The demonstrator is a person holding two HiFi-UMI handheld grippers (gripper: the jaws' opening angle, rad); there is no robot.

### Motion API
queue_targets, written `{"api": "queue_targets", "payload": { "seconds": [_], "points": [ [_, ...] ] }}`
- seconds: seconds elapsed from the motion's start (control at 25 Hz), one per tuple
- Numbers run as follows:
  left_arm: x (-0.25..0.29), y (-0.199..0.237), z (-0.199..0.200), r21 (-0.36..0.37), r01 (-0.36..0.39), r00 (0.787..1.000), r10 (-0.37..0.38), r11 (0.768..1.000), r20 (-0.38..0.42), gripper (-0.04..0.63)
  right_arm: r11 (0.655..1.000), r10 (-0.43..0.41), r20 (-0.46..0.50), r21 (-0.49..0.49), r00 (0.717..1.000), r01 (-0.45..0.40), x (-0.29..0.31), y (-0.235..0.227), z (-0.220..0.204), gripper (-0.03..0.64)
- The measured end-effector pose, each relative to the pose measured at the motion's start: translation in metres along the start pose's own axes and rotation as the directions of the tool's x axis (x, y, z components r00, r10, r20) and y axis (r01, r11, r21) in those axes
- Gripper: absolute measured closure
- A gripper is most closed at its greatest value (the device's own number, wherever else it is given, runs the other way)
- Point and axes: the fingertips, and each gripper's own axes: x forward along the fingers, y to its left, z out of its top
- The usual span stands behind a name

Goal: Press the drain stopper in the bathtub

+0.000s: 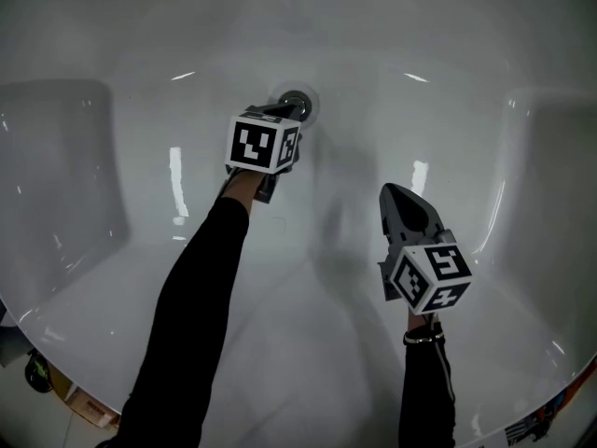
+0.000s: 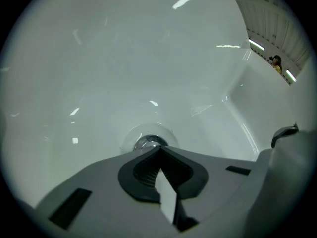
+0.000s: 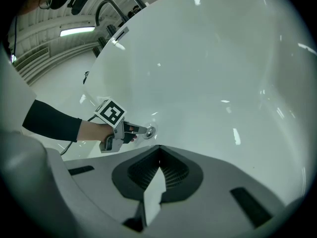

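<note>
The chrome drain stopper (image 1: 298, 102) sits in the floor of the white bathtub (image 1: 112, 250), at the top centre of the head view. My left gripper (image 1: 287, 112) is shut, with its tip at the stopper's near edge. In the left gripper view the closed jaws (image 2: 159, 149) point straight at the stopper (image 2: 148, 143), just beyond them. My right gripper (image 1: 389, 190) is also shut and holds nothing, hovering over bare tub floor to the right of the drain and nearer to me. The right gripper view shows the left gripper (image 3: 141, 131) reaching the stopper (image 3: 150, 131).
The tub's walls rise steeply at left (image 1: 56, 175) and right (image 1: 550, 185). A dark curved faucet (image 3: 105, 6) stands on the far rim in the right gripper view. Small items lie on the floor outside the tub's near-left rim (image 1: 56, 381).
</note>
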Motion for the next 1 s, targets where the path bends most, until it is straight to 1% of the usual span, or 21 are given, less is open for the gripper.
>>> {"api": "queue_targets", "payload": {
  "seconds": [0.08, 0.36, 0.56, 0.68, 0.8, 1.0],
  "points": [
    [0.002, 0.001, 0.002, -0.008, 0.004, 1.000, -0.004, 1.000, 0.005, 0.594, 1.000, 0.000, 0.001, 0.001, 1.000, 0.000, 0.001, 0.001, 0.001, 0.615],
    [0.011, 0.006, -0.006, -0.021, 0.003, 1.000, -0.004, 1.000, -0.024, 0.594, 1.000, -0.001, -0.001, -0.002, 1.000, 0.001, 0.005, -0.002, -0.002, 0.616],
    [0.015, 0.010, -0.013, -0.031, -0.010, 1.000, 0.009, 0.999, -0.029, 0.594, 1.000, -0.004, -0.006, -0.008, 1.000, 0.004, 0.008, -0.004, -0.005, 0.615],
    [0.015, 0.010, -0.012, -0.019, -0.016, 1.000, 0.015, 1.000, -0.027, 0.594, 1.000, -0.011, -0.009, -0.003, 1.000, 0.011, 0.008, -0.007, -0.005, 0.615],
    [0.016, 0.011, -0.013, -0.023, -0.024, 0.999, 0.023, 0.999, -0.043, 0.594, 1.000, -0.016, -0.011, 0.003, 1.000, 0.016, 0.009, -0.010, -0.009, 0.615],
    [0.018, 0.012, -0.014, -0.039, -0.007, 0.996, 0.004, 0.999, -0.085, 0.594, 1.000, -0.018, -0.018, 0.005, 1.000, 0.018, 0.013, -0.011, -0.014, 0.615]
  ]
}}
